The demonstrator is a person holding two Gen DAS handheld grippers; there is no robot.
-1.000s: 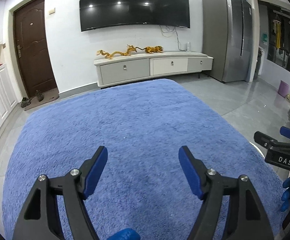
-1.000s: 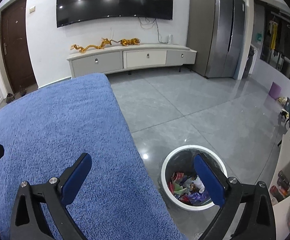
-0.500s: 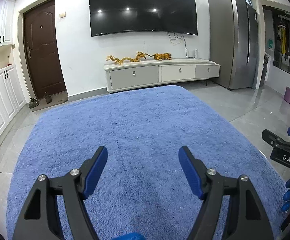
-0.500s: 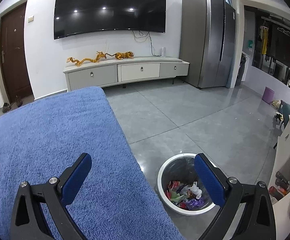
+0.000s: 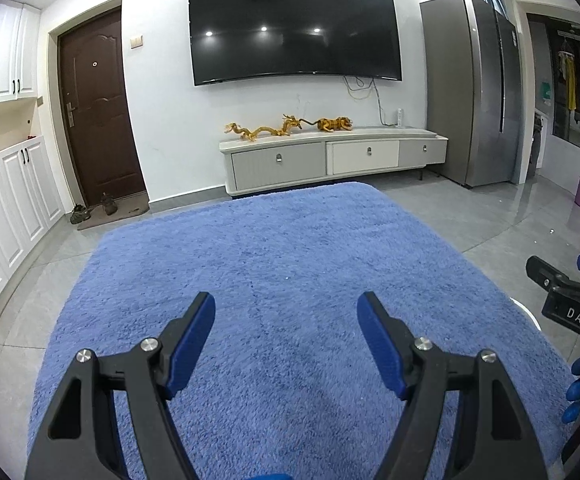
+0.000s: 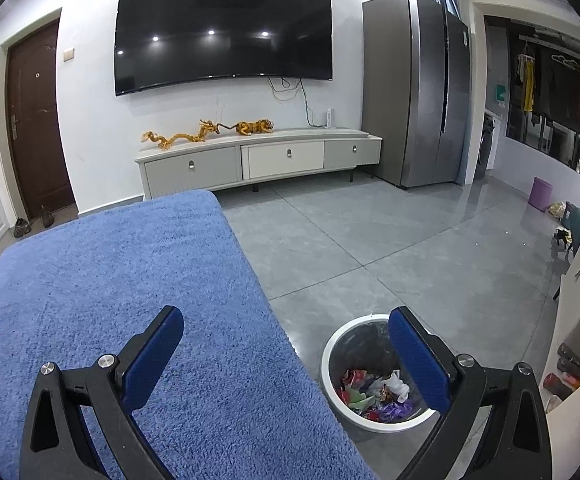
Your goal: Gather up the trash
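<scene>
My left gripper is open and empty, held over the blue rug. My right gripper is open and empty, held over the rug's right edge. A round white-rimmed trash bin stands on the grey floor just right of the rug, below my right finger. It holds crumpled wrappers and paper. The right gripper also shows at the right edge of the left wrist view. No loose trash shows on the rug.
A TV cabinet with gold figurines stands against the far wall under a wall TV. A grey fridge is at the right, a brown door and white cupboards at the left. A purple bin stands far right.
Both grippers have tilted upward, so the wall and TV show more and the rug sits lower in view. Both stay open and empty.
</scene>
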